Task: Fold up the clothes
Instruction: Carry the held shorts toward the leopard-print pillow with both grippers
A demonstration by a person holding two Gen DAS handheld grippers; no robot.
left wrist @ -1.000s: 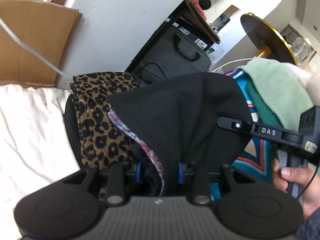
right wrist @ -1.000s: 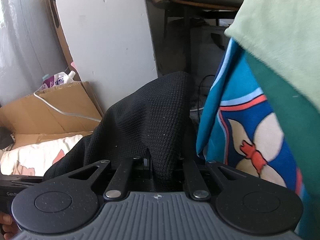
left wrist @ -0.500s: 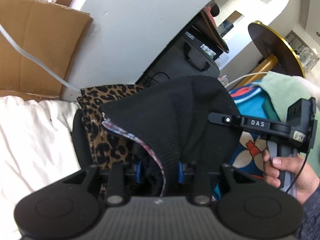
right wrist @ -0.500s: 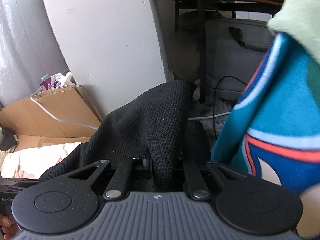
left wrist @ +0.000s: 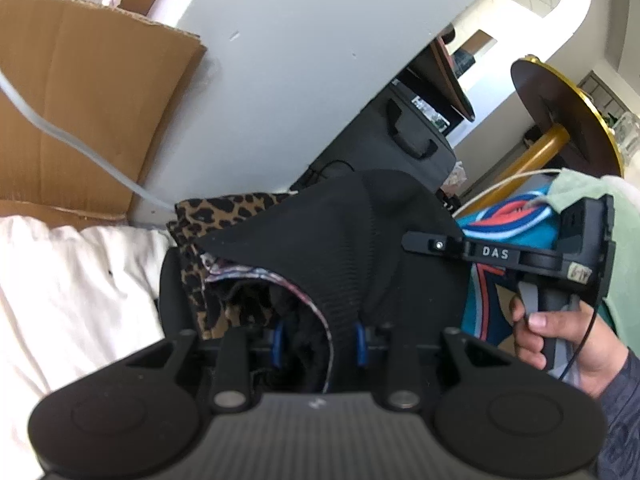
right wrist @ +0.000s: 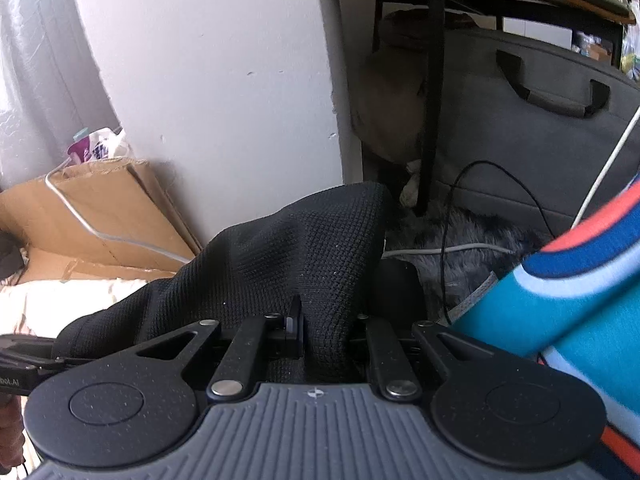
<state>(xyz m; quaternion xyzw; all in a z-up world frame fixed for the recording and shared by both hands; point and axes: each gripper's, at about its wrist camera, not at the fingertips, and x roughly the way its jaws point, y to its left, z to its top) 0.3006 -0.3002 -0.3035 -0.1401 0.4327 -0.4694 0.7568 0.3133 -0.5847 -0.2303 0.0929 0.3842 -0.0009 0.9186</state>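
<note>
Currently, a black knit garment [left wrist: 352, 248] is held up between both grippers, well above the white bedding [left wrist: 72, 280] that lies to the left of it. By the left gripper [left wrist: 318, 340] a ribbed edge of the garment is pinched, the jaws being closed down to the thickness of the bunched cloth, with a patterned inner lining showing along the seam. By the right gripper [right wrist: 326, 334] another part of the same garment [right wrist: 288, 256] is clamped, its jaws likewise narrowed onto the fabric, so that the cloth is stretched across from one gripper to the other. The right gripper is also seen in the left wrist view [left wrist: 504, 256], just to the right of the garment, grasped at its handle by a hand [left wrist: 560, 340]. A leopard-print cloth [left wrist: 208, 220] is seen behind and to the left of the garment, partly covered by it. A teal and blue patterned fabric [right wrist: 568, 300] is seen to the right of the garment, and a pale green cloth [left wrist: 624, 240] lies beyond it. A cardboard box [left wrist: 80, 120] stands to the left of the garment, behind the bedding.
</note>
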